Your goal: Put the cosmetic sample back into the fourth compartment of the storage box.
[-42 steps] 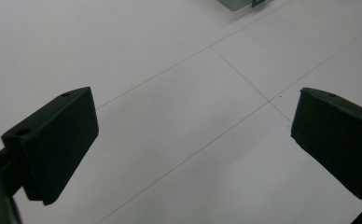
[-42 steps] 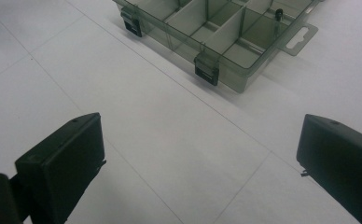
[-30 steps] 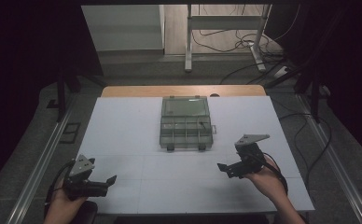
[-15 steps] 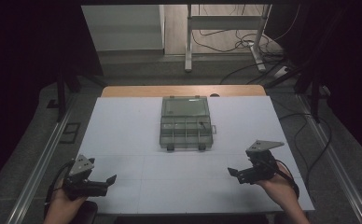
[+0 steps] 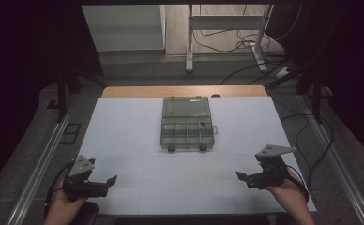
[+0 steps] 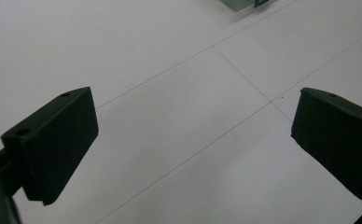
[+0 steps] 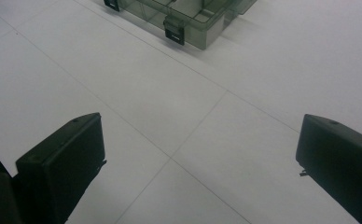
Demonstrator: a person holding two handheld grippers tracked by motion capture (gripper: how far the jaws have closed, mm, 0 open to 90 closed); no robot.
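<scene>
A clear grey compartment box [image 5: 187, 123] lies at the middle of the white table, its lid open toward the far side and two dark latches on its near edge. In the right gripper view the box [image 7: 188, 16] sits at the top, beyond the jaws. My left gripper [image 5: 106, 183] rests near the front left corner, open, with nothing between its jaws [image 6: 193, 154]. Near the front right, my right gripper [image 5: 244, 179] is open and empty too [image 7: 198, 163]. Both point inward across the table.
The white table [image 5: 138, 136] has thin seam lines and a wooden strip [image 5: 185, 91] along its far edge. Metal rails [image 5: 39, 164] run down both sides. Cables [image 5: 246, 44] and a stand's legs lie on the floor beyond.
My right gripper has drawn back toward the front right edge of the table and away from the box. The left gripper has stayed put.
</scene>
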